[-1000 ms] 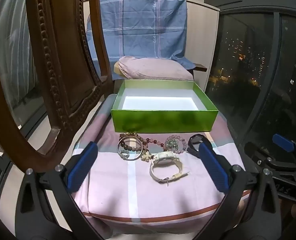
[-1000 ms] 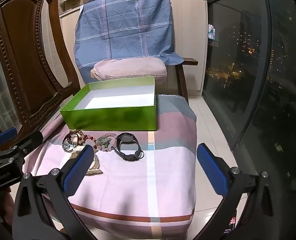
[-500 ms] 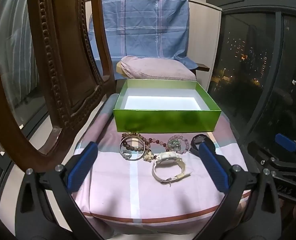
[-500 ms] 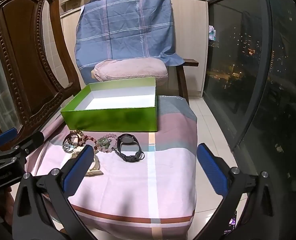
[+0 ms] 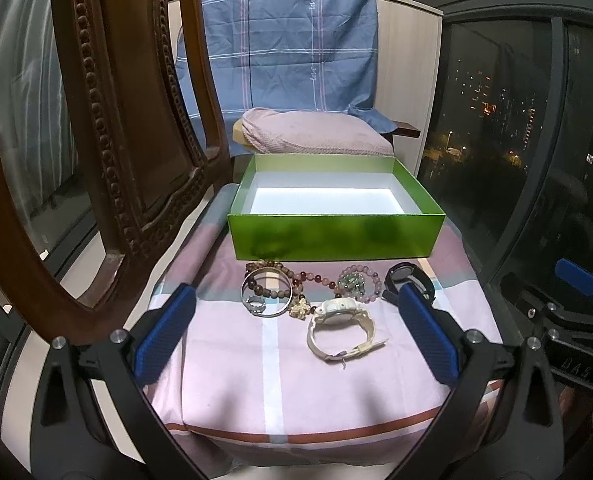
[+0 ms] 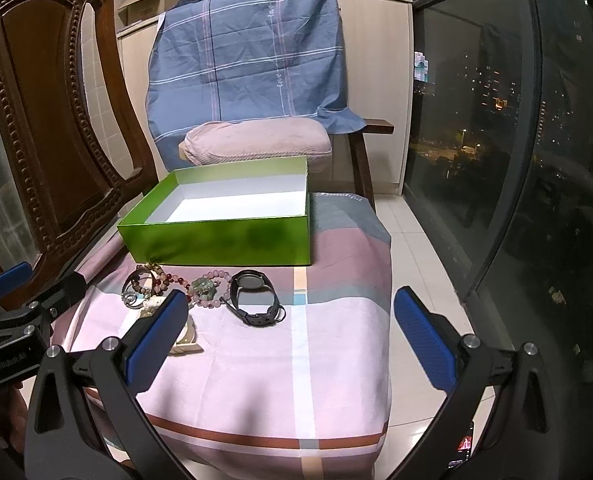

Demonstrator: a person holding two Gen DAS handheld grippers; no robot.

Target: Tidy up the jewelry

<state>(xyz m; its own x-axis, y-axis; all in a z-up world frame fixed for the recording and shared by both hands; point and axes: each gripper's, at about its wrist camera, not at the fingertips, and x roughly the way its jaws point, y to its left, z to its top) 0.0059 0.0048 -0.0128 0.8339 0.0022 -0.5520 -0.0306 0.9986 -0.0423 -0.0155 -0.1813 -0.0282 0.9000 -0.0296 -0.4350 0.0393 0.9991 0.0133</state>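
An open green box with a white inside stands empty on a cloth-covered stool. In front of it lie a white watch, a black watch, a silver bangle, a brown bead bracelet and a pink bead bracelet with a green pendant. My left gripper hovers open just short of the white watch. My right gripper is open over bare cloth to the right of the black watch, holding nothing.
A carved wooden chair back rises close on the left. Behind the box sit a pink cushion and a blue plaid cloth. Dark window glass runs along the right. The stool's cloth drops off at the front edge.
The left gripper has drifted slightly forward and right, so the box and jewelry sit a little nearer. The right gripper has barely moved. Both stay open.
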